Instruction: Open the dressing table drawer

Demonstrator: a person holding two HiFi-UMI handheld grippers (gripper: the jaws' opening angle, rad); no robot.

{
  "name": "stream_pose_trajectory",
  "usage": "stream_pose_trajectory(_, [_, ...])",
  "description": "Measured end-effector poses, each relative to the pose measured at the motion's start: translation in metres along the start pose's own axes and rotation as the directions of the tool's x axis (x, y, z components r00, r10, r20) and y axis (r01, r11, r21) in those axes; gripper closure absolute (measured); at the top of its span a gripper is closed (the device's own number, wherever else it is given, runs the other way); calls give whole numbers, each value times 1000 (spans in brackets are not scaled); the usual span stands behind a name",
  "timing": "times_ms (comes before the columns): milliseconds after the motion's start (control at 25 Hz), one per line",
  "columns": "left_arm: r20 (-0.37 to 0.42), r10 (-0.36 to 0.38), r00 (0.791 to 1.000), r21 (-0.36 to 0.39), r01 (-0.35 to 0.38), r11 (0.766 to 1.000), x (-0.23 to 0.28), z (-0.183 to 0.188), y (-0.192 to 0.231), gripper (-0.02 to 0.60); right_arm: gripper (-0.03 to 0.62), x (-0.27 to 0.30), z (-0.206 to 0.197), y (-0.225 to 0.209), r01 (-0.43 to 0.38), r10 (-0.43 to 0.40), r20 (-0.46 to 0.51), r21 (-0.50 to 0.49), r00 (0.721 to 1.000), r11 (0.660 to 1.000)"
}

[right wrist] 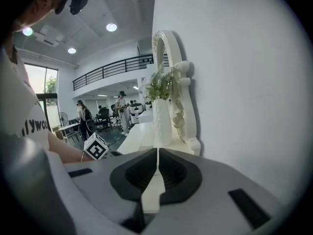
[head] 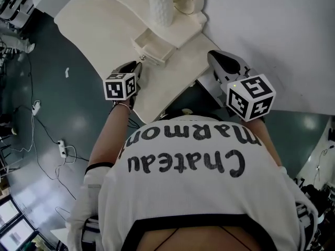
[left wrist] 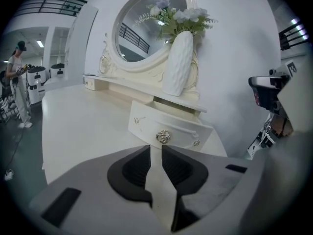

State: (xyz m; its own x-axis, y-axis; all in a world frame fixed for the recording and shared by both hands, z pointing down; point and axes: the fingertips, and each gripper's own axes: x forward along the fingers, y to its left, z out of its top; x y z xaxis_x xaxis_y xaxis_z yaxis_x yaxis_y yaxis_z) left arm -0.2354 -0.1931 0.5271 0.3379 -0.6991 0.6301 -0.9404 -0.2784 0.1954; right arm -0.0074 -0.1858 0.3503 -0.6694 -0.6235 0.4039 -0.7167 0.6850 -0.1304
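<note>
Where drawer (left wrist: 146, 124) gapes, tool (left wrist: 156, 147) (left) hovers.

Head view overhead, steeply down; other two low, level; share vase (head: 160, 7).

Bright, even indoor light; fisheye gripper views bulge, corners dark.
</note>
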Motion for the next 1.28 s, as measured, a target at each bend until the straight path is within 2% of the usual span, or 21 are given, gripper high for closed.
stream_pose_trajectory(160, [22, 8, 1000, -3, -8, 1000, -10, 6, 2, 511, 565, 8, 6, 6, -23, 23, 3, -9, 1000, 1000])
stream_pose_trajectory(440, [122, -3, 992, 5, 2, 1000, -24, 40, -4, 537, 565, 27, 13, 14, -72, 72, 0, -29, 997, 997])
stream_pose_trajectory(600, [196, -43, 980, 15, 40, 999, -31, 61, -15, 541, 565, 37, 19, 21, -103, 103, -1, -47, 995, 994])
stream_pose_trajectory(1040, [302, -85, 949, 34, 79, 996, -54, 91, -37, 541, 565, 57, 29, 41, -176, 176, -5, -87, 984, 981])
stream_pose_trajectory(1280, [367, -116, 923, 65, 99, 993, -73, 117, -55, 541, 565, 63, 37, 48, -202, 204, 4, -101, 979, 974])
